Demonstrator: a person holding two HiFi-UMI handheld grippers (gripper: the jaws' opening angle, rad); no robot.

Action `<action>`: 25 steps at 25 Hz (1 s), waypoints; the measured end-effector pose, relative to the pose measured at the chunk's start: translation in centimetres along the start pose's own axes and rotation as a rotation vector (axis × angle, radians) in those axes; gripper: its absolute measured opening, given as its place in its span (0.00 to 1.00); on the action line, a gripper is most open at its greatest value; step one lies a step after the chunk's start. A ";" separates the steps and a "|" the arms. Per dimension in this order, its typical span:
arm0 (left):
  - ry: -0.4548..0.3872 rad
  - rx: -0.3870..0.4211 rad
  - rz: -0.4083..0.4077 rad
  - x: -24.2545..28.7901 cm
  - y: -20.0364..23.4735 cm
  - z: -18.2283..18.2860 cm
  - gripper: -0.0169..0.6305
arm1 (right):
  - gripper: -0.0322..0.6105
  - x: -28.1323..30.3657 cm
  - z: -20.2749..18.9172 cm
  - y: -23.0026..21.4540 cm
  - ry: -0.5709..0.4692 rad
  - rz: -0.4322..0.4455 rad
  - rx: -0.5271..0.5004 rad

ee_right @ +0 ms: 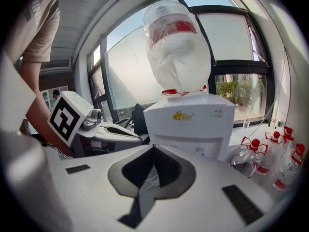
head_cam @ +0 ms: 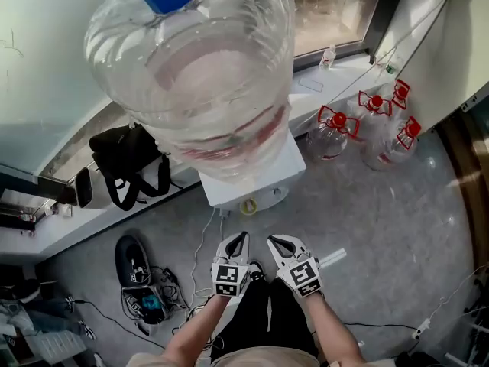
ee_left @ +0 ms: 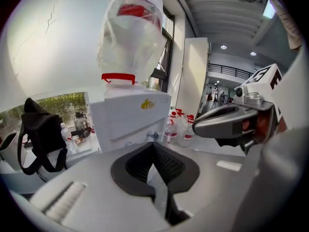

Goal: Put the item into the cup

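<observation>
Our left gripper and right gripper are both closed and empty, near the water dispenser. No item or cup shows; searching blindly, we may bump the floor bottles at the right.

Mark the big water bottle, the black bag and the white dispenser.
big water bottle (head_cam: 191, 75), head view, on its clear rounded wall.
black bag (head_cam: 122, 153), head view, on its body.
white dispenser (ee_right: 189, 128), right gripper view, on its front panel.
</observation>
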State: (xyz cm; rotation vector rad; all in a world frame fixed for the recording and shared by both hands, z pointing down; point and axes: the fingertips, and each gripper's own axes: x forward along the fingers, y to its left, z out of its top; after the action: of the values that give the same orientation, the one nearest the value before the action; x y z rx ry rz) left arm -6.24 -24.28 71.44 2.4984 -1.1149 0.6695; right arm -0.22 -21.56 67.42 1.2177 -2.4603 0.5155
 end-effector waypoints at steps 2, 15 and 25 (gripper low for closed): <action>-0.018 -0.003 0.015 -1.4 -0.2 2.0 0.04 | 0.07 -0.8 1.4 0.2 -0.014 -0.007 -0.004; -0.115 0.015 0.059 -8.6 -0.9 11.2 0.04 | 0.07 -6.7 8.7 1.9 -0.072 -0.033 -0.081; -0.231 0.054 0.066 -13.5 -1.5 18.3 0.04 | 0.07 -11.0 14.9 3.4 -0.159 -0.047 -0.170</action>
State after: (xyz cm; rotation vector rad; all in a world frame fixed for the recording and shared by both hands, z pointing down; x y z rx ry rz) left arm -7.79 -23.67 48.77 2.6475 -1.2787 0.4411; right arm 1.20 -19.03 48.79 1.2865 -2.5386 0.1978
